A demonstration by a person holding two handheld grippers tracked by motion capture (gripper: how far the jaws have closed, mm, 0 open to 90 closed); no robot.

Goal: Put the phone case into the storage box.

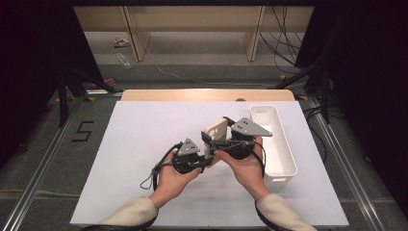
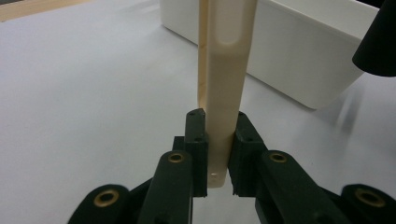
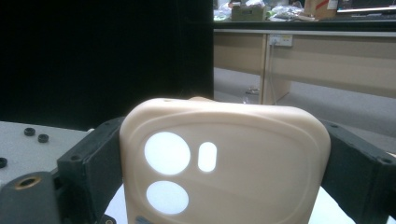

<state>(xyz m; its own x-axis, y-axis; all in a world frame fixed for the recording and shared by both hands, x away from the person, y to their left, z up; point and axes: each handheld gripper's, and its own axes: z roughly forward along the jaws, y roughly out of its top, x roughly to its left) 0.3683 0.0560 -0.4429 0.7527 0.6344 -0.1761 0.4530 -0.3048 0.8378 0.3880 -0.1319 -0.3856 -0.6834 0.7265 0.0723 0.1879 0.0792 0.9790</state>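
One beige phone case (image 1: 216,132) is held upright above the white table (image 1: 134,159), just beside the long white bin (image 1: 284,154) to its right. In the right gripper view the case (image 3: 224,163) shows three cut-outs: two round ones and one small oblong one. Its lower edge is cut off at the bottom of that view.

Two grippers work on it. The left gripper (image 2: 218,144) is clamped on the thin edge of the case (image 2: 226,93), one black pad pressing each face. The right gripper (image 3: 224,158) spans the case across its width, a jaw against each side, gripping it.

In the high view the left gripper (image 1: 192,156) and right gripper (image 1: 235,139) crowd together, and the hands hide most of the case. One bin stands on the table; its far end is cut off in the left gripper view (image 2: 299,60).
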